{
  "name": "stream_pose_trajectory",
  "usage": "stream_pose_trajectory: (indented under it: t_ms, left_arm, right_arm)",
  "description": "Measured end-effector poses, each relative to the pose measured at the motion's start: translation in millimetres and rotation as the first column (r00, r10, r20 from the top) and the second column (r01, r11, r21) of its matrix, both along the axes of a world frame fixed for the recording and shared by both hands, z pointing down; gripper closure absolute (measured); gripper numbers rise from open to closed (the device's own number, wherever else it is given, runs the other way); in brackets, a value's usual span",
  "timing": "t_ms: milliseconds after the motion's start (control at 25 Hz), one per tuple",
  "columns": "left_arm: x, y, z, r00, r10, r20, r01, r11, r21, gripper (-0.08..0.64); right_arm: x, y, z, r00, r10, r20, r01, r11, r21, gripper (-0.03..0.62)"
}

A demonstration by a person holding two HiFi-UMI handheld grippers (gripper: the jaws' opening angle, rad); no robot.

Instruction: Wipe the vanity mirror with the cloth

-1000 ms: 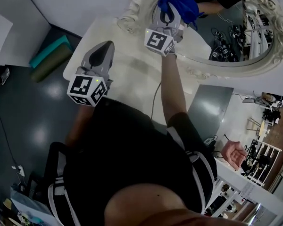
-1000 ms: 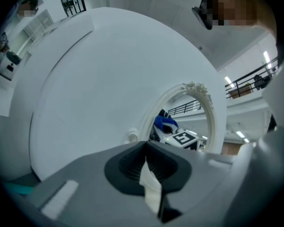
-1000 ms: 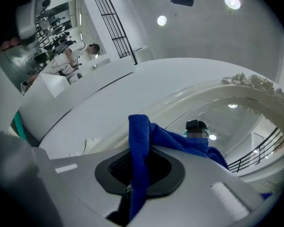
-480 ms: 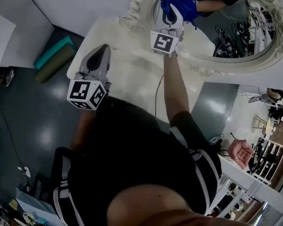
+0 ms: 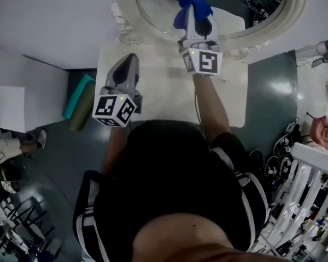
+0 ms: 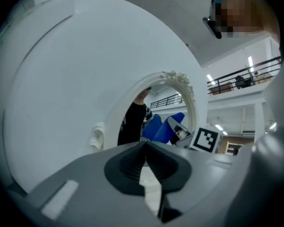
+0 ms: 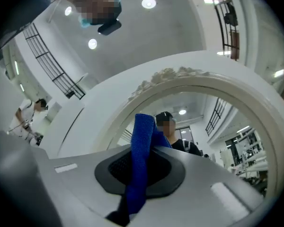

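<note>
My right claw (image 7: pixel 141 168) grips the blue cloth (image 7: pixel 141 136) at the mirror (image 5: pixel 153 7).
The jaws are clamped on the cloth's middle, and its free end sticks up before the lower glass. My left claw (image 5: pixel 128 64), jaws together on nothing, hangs over the table (image 5: pixel 164 97) near the mirror's frame.

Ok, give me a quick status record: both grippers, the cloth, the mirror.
right gripper: shut on the blue cloth, held up at the mirror
left gripper: shut, nothing in it, over the white table, away from the glass
blue cloth: free end sticks out past the gripper at the lower part of the glass; contact can't be confirmed
vanity mirror: oval, ornate white frame, at the back of the table
</note>
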State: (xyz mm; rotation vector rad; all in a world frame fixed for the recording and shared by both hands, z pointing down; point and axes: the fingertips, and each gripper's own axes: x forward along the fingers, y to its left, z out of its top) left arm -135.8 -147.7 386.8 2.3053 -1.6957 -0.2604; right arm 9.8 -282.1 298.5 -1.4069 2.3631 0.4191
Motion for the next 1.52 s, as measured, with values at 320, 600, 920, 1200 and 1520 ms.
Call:
stream_pose_trajectory:
  t_ms: [320, 600, 920, 1200, 1520]
  left_arm:
    - [79, -55, 4, 0.972, 0.23, 0.047, -0.231, 0.973, -0.002, 0.551]
    - [111, -69, -10, 0.951, 0.302, 0.059, -0.303, 0.953, 0.006, 0.551]
    - [115, -77, -11, 0.95, 0.3, 0.09, -0.3, 0.954, -0.018, 0.551]
    - [106, -87, 4, 0.96, 0.261, 0.103, -0.257, 0.965, -0.047, 0.551]
    - [83, -85, 1, 0.976, 0.191, 0.107, -0.185, 0.98, -0.069, 0.551]
  right_arm:
    - [139, -3, 68, 0.956, 0.224, 0.189, -0.186, 0.962, -0.2, 0.566]
    - [201, -5, 134, 0.866, 0.327, 0.379, -0.191, 0.916, -0.353, 0.566]
    - [215, -27, 177, 0.777, 0.349, 0.524, -0.125, 0.901, -0.416, 0.566]
    - [213, -56, 195, 0.793, 0.317, 0.519, -0.114, 0.915, -0.386, 0.566]
    - [212, -57, 177, 0.812, 0.303, 0.499, -0.147, 0.934, -0.327, 0.566]
